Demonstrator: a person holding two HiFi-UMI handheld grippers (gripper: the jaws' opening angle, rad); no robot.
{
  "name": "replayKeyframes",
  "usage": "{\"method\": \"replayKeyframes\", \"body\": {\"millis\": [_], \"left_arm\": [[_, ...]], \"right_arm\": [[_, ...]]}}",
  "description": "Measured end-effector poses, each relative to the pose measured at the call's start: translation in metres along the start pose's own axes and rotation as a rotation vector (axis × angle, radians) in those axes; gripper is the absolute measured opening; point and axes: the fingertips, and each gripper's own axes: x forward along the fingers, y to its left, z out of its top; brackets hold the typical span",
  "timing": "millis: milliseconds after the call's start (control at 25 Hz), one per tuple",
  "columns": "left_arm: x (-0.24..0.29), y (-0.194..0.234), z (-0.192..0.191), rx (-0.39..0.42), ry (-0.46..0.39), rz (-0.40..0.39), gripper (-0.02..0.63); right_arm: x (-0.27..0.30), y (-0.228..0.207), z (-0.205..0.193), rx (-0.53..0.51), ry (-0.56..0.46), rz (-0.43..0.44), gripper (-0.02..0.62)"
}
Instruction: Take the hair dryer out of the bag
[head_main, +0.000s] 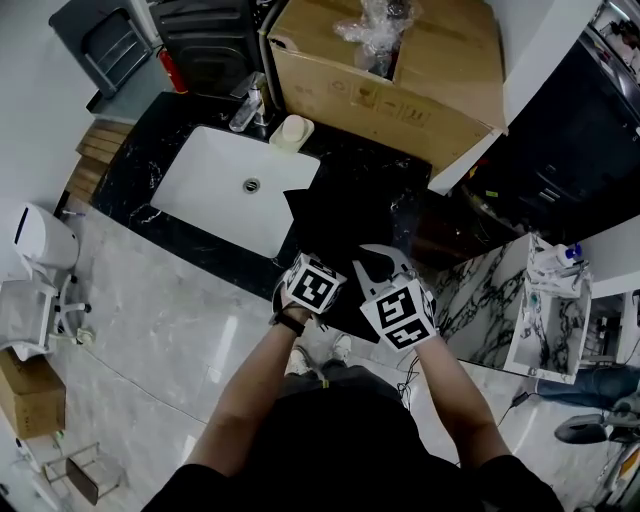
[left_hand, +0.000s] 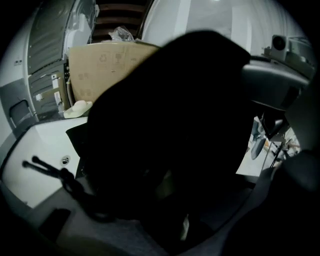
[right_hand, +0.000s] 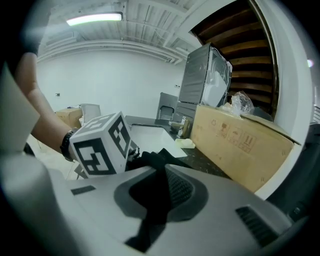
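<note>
A black bag (head_main: 340, 215) lies on the dark marble counter (head_main: 375, 160), just right of the sink. In the left gripper view the bag (left_hand: 175, 100) fills nearly everything. My left gripper (head_main: 318, 264) is at its near edge, and its grey jaws (left_hand: 170, 200) stand wide apart with dark fabric between them. My right gripper (head_main: 372, 264) sits beside it on the right. In the right gripper view this gripper (right_hand: 160, 175) is shut on a fold of the bag's black fabric (right_hand: 155, 160). No hair dryer shows anywhere, and the bag's inside is too dark to read.
A white sink (head_main: 235, 185) is set into the counter at the left, with a soap dish (head_main: 292, 130) and a small bottle (head_main: 248, 108) behind it. A large open cardboard box (head_main: 400, 70) stands at the back. The counter's front edge is right at my hands.
</note>
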Motion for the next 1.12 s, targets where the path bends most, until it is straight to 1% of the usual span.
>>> {"method": "replayKeyframes", "body": {"millis": [160, 280, 520, 800, 1000, 1120], "left_arm": [[-0.009, 0.009, 0.003, -0.07, -0.075, 0.005, 0.236], [-0.017, 0.012, 0.003, -0.098, -0.109, 0.013, 0.232], [-0.027, 0.016, 0.003, -0.108, -0.126, 0.005, 0.229], [-0.042, 0.015, 0.005, -0.156, -0.176, -0.031, 0.227], [-0.057, 0.015, 0.009, -0.149, -0.211, -0.052, 0.227], [-0.068, 0.012, 0.014, -0.153, -0.234, -0.082, 0.227]], "right_arm": [[0.0, -0.002, 0.0, -0.012, 0.004, -0.008, 0.026], [0.001, -0.002, 0.002, -0.011, 0.0, -0.011, 0.026], [0.004, -0.005, 0.003, -0.016, -0.004, -0.019, 0.026], [0.007, -0.013, 0.008, -0.035, -0.006, -0.048, 0.026], [0.011, -0.027, 0.009, -0.07, 0.007, -0.073, 0.026], [0.012, -0.035, 0.011, -0.087, 0.015, -0.078, 0.026]]}}
